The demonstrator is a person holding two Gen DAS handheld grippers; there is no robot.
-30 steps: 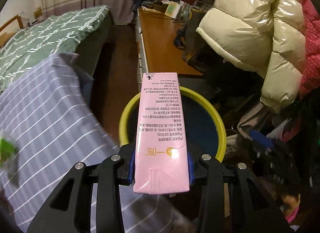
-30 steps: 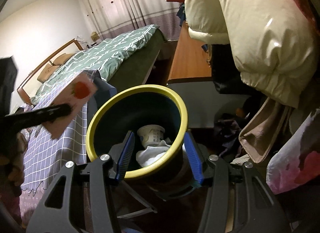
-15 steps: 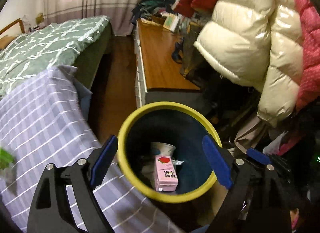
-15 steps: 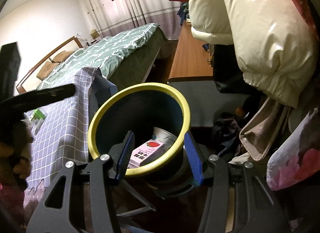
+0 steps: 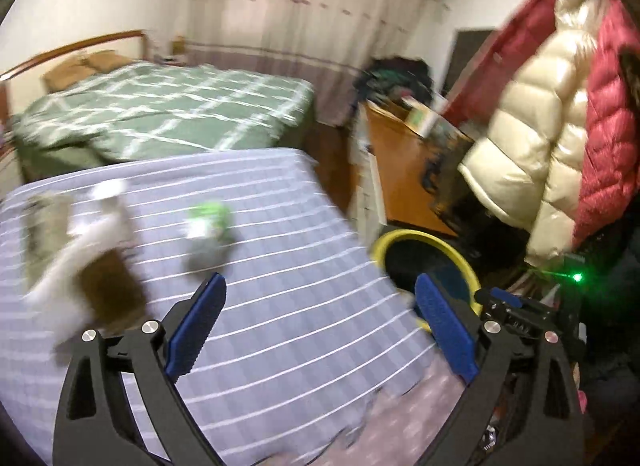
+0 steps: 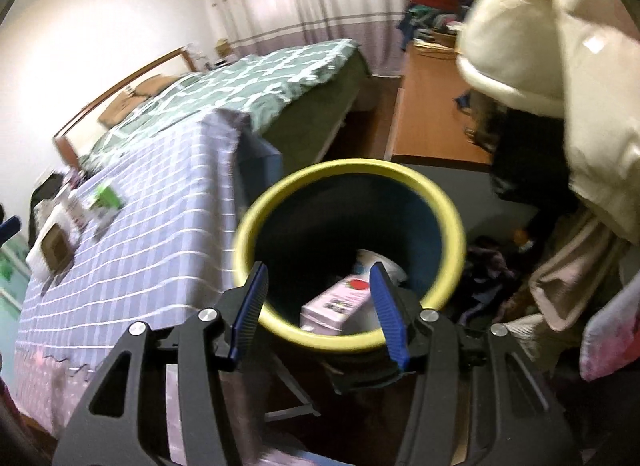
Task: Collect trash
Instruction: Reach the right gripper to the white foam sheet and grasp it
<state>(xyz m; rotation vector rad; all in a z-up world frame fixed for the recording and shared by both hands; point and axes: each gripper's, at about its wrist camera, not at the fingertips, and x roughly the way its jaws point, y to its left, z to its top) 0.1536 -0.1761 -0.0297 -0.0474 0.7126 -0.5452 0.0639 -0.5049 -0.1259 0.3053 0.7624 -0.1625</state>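
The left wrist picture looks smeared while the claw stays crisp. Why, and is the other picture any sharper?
Left wrist view: motion blur smears the green packet and the other litter on the striped cloth; the left claw rides with the camera, so it stays sharp. Right wrist view: milder blur, the bin rim is soft, yet the pink carton inside is recognisable. Both bend straight lines at the edges.

Green packet [image 5: 208, 221] blurred, unreadable.

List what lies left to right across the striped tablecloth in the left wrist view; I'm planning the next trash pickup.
White and brown blurred wrapper → green and white crumpled packet → yellow-rimmed dark trash bin, just past the cloth's right edge.
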